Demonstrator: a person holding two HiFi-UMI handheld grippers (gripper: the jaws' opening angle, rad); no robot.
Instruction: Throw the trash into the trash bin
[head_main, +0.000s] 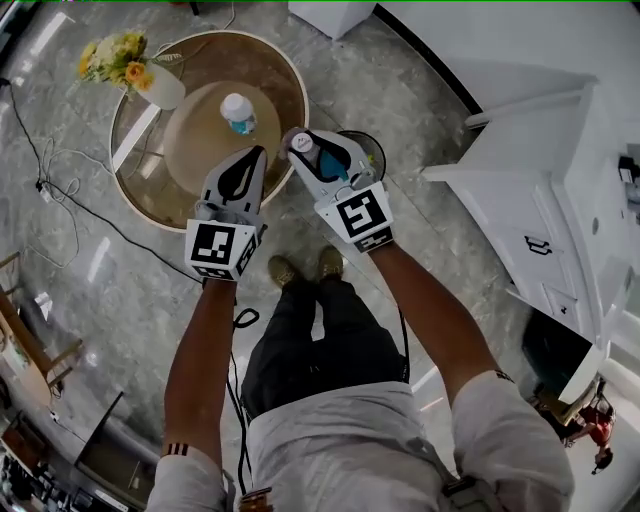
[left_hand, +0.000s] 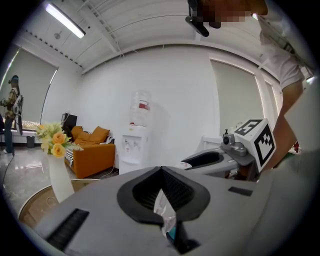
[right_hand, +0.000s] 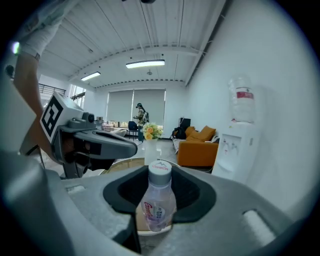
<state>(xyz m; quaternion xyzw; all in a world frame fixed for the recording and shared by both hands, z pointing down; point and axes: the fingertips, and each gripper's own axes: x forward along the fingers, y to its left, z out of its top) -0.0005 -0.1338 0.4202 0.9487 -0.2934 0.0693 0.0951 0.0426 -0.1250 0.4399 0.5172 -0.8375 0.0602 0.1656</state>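
Note:
In the head view my left gripper (head_main: 254, 153) reaches out over the near edge of the round glass table (head_main: 285, 75). It is shut on a thin, clear plastic wrapper (left_hand: 164, 214), which shows only in the left gripper view. To its right, my right gripper (head_main: 298, 138) is shut on a small plastic bottle (right_hand: 159, 200) with a white cap (head_main: 303, 143). That bottle stands upright between the jaws. A dark round trash bin (head_main: 374, 150) sits on the floor just beyond and below the right gripper, mostly hidden by it. A second capped bottle (head_main: 238, 112) stands on the table.
A white vase of yellow flowers (head_main: 158, 85) stands at the table's left side. White cabinets (head_main: 540, 190) line the right, and cables (head_main: 60, 190) trail over the marble floor on the left. An orange sofa (left_hand: 92, 150) and a water dispenser (left_hand: 135, 145) stand by the far wall.

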